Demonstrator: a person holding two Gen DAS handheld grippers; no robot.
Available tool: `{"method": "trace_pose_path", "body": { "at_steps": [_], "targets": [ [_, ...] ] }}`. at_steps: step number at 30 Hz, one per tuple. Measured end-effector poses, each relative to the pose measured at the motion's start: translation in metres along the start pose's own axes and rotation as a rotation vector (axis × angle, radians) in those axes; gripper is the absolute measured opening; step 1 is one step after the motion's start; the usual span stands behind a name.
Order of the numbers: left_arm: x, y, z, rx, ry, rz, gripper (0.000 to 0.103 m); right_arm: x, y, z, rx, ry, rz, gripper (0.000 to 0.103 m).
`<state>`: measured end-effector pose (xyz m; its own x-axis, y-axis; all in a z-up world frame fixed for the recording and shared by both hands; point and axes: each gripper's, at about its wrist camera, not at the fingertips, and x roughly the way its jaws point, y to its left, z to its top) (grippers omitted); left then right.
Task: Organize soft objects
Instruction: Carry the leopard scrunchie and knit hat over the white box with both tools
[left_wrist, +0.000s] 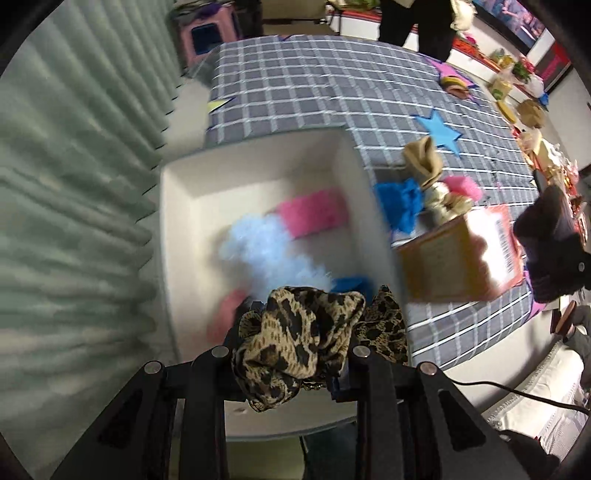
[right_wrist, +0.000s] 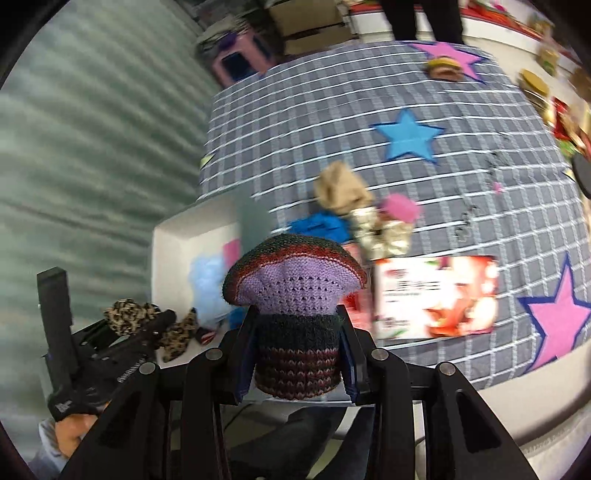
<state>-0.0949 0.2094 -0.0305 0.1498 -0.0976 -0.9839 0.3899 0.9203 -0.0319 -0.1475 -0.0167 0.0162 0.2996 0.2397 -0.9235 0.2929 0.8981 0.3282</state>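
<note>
While your left hand-held gripper (left_wrist: 295, 354) clamps the leopard-print scrunchie (left_wrist: 291, 332) above the white bin (left_wrist: 177, 192) and your right hand-held gripper (right_wrist: 297, 354) pinches the knitted hat (right_wrist: 295, 295) beside that bin, either soft piece could snag on its fingers and drop outside the bin's rim.

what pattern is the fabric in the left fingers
Leopard print, tan with dark spots: the scrunchie, clearest in the left wrist view.
</note>
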Motion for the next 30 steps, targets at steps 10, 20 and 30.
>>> {"method": "trace_pose_path", "body": {
  "at_steps": [10,20,30],
  "targets": [
    [0.019,0.035,-0.041,-0.054,0.059,0.012,0.031,0.054,0.082,-0.019,-0.216,0.155,0.012,0.040],
    [0.028,0.040,-0.049,-0.084,0.086,-0.021,0.031,0.075,0.108,-0.023,-0.314,0.228,-0.017,0.039],
    [0.033,0.038,-0.044,-0.070,0.090,-0.020,0.031,0.077,0.117,-0.018,-0.365,0.236,-0.037,0.040]
  ]
}}
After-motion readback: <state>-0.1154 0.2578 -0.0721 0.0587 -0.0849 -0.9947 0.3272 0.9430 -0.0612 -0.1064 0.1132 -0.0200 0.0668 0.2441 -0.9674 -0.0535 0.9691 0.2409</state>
